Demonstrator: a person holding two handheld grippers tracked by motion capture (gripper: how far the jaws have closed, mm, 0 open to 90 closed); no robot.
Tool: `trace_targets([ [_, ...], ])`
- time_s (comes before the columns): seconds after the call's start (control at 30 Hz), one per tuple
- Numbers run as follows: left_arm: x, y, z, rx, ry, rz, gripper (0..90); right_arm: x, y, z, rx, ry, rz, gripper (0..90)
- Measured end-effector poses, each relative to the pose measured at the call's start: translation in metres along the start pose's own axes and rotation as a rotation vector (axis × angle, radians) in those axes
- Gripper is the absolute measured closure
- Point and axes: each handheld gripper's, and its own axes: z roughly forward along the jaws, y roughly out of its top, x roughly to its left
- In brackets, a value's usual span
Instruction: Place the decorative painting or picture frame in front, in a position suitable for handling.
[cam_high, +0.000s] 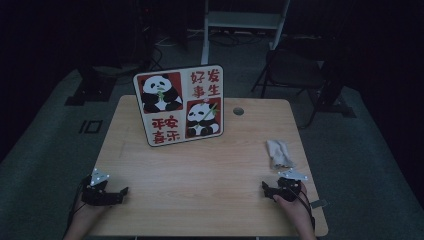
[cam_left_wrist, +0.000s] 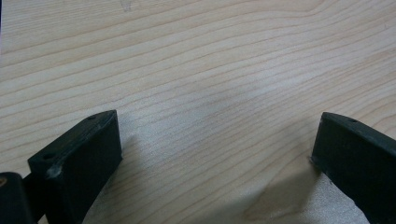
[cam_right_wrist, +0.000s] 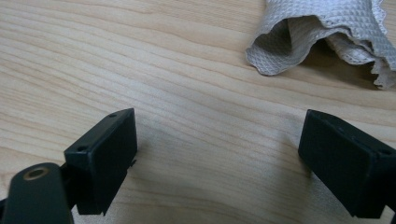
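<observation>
A crumpled grey-white cloth (cam_high: 279, 153) lies near the table's right edge, and it shows at the top right of the right gripper view (cam_right_wrist: 327, 32). My right gripper (cam_high: 266, 188) rests low on the table just in front of the cloth, held by a hand, and its jaws stand wide apart (cam_right_wrist: 219, 149) over bare wood. At the near left corner my left gripper (cam_high: 122, 192) also lies low, open (cam_left_wrist: 219, 144), with nothing between its fingers. A board with panda pictures and red characters (cam_high: 180, 105) stands upright at the back middle of the table.
The wooden table (cam_high: 210, 165) has a round cable hole (cam_high: 238, 111) at its back right. A small grey item (cam_high: 318, 203) lies by the near right corner. Behind the table stand a dark chair (cam_high: 295, 70) and a white frame (cam_high: 245, 20).
</observation>
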Motion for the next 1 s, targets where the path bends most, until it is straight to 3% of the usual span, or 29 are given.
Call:
trace_targets([
  [0.17, 0.002, 0.003, 0.002, 0.006, -0.025, 0.027, 2.3, 0.0, 0.0, 0.0, 0.0, 0.0, 0.001, 11.1],
  [0.43, 0.005, 0.015, 0.01, 0.013, -0.016, 0.056, 2.4, 0.0, 0.0, 0.0, 0.0, 0.0, 0.003, 11.1],
  [0.67, 0.017, 0.03, 0.015, -0.015, -0.033, 0.036, 2.4, 0.0, 0.0, 0.0, 0.0, 0.0, 0.003, 11.1],
  [1.0, 0.024, 0.055, 0.03, -0.046, -0.067, 0.05, 2.3, 0.0, 0.0, 0.0, 0.0, 0.0, 0.003, 11.1],
])
